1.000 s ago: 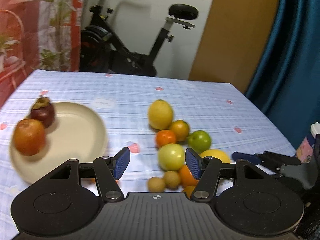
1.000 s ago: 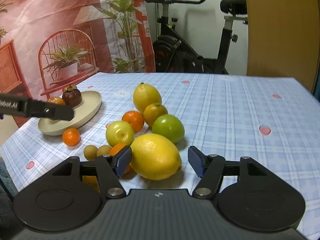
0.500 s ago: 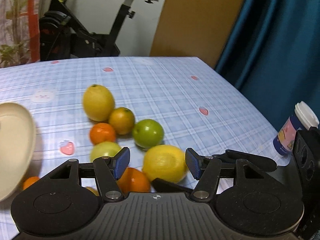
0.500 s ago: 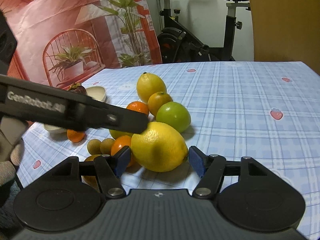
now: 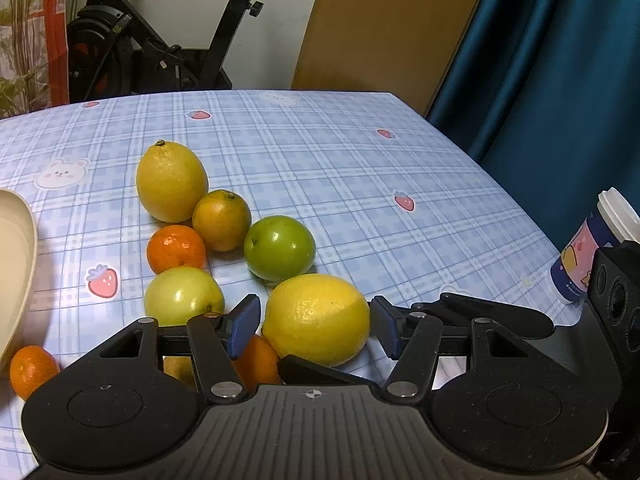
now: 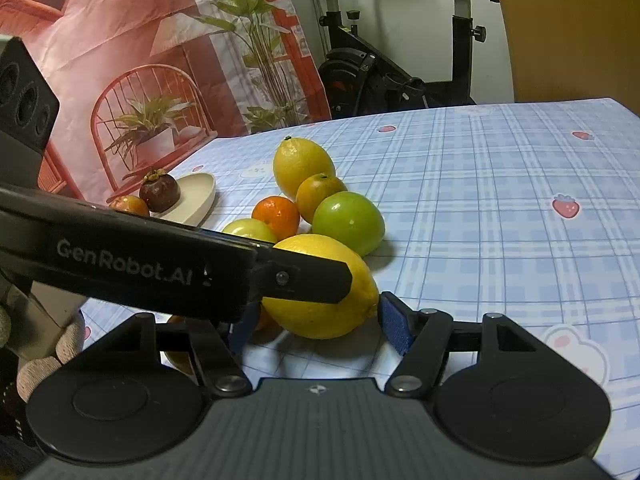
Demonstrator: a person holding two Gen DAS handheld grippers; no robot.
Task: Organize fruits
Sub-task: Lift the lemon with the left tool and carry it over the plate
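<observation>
Both grippers' jaws around one lemon [image 5: 316,318] (no pad clearly pressing): left gripper [image 5: 314,326], right gripper [image 6: 316,326].

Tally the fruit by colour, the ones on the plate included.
Yellow lemons: 2
Orange citrus: 4
Green fruits: 2
Purple mangosteen: 1
Red fruit: 1
Small tan fruit, mostly hidden: at least 1
Total: at least 11
</observation>
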